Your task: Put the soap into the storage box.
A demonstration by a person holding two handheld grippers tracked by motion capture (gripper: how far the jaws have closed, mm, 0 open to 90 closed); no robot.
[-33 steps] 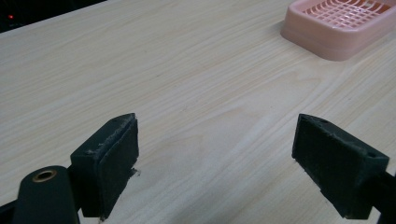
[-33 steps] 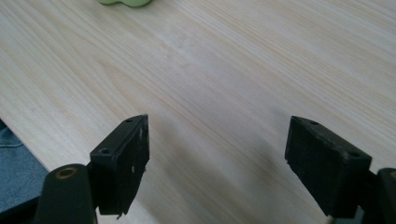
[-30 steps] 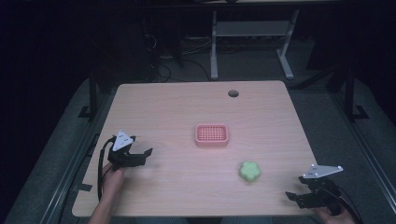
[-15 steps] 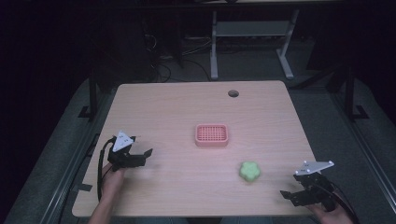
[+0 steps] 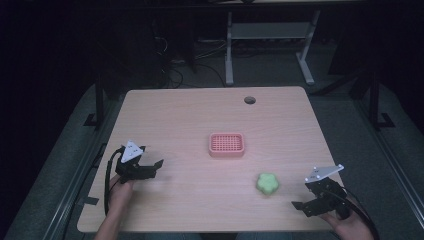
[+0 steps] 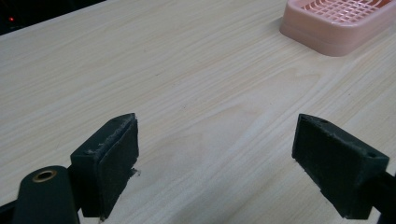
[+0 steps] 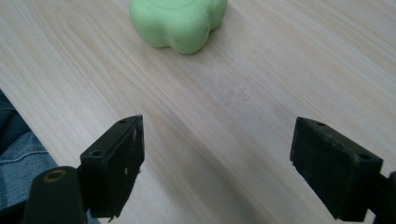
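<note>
A green flower-shaped block (image 5: 267, 184) lies on the wooden table (image 5: 190, 115), right of centre and near the front. A pink ridged tray (image 5: 226, 145) sits mid-table, empty. My right gripper (image 5: 303, 202) hovers open at the front right corner, jaws pointing left, a short way right of the green block. In the right gripper view the green block (image 7: 180, 21) lies ahead, beyond the open gripper (image 7: 217, 163). My left gripper (image 5: 154, 169) is open at the front left, pointing right towards the tray. The left gripper view shows the open gripper (image 6: 219, 158) over bare wood, with the tray (image 6: 341, 23) far off.
A round cable hole (image 5: 249, 100) sits near the table's far edge. Beyond the table a white desk frame (image 5: 265, 35) and cables stand on the dark floor. The person's jeans (image 7: 14, 140) show past the table's front edge.
My right gripper has drifted left along the front edge, closer to the green block. The left gripper, the tray and the block have stayed where they were.
</note>
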